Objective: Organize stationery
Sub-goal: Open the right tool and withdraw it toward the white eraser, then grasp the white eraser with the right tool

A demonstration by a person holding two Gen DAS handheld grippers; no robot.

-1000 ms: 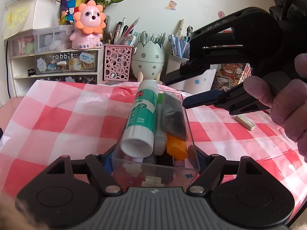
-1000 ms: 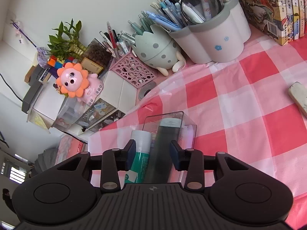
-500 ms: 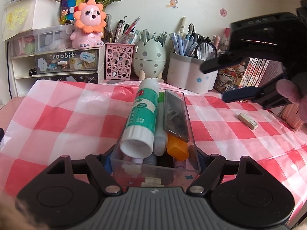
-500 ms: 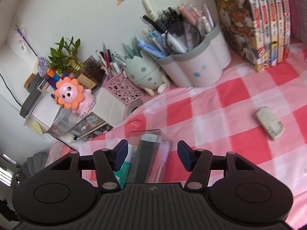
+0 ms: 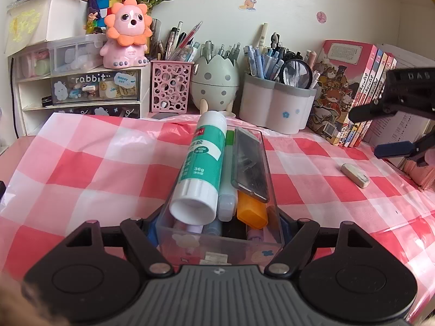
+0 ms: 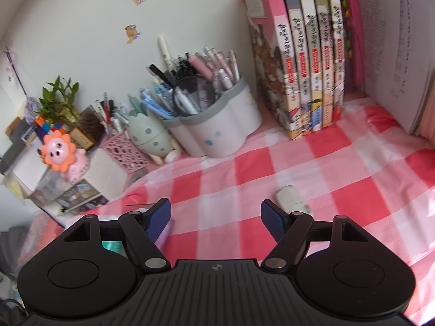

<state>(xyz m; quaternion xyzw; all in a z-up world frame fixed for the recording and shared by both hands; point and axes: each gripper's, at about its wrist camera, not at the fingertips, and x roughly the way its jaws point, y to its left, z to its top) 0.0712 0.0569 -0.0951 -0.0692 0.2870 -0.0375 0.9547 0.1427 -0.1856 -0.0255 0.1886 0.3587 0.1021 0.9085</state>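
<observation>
My left gripper is shut on the near end of a clear plastic box resting on the checked cloth. The box holds a green and white glue stick, a dark flat case, an orange piece and several pens. My right gripper hovers over the cloth with its jaws opening and nothing between them; it shows at the right edge of the left wrist view. A white eraser lies just beyond its right finger, also seen as the eraser right of the box.
Along the wall stand a pink mesh pen cup, an egg-shaped holder, a grey and white pen pot with a magnifier, a row of books, and a drawer unit with a pink lion toy.
My right gripper has drawn away from the box toward the right, turned to face the books and eraser, and its jaws have widened. The left gripper and box have stayed put.
</observation>
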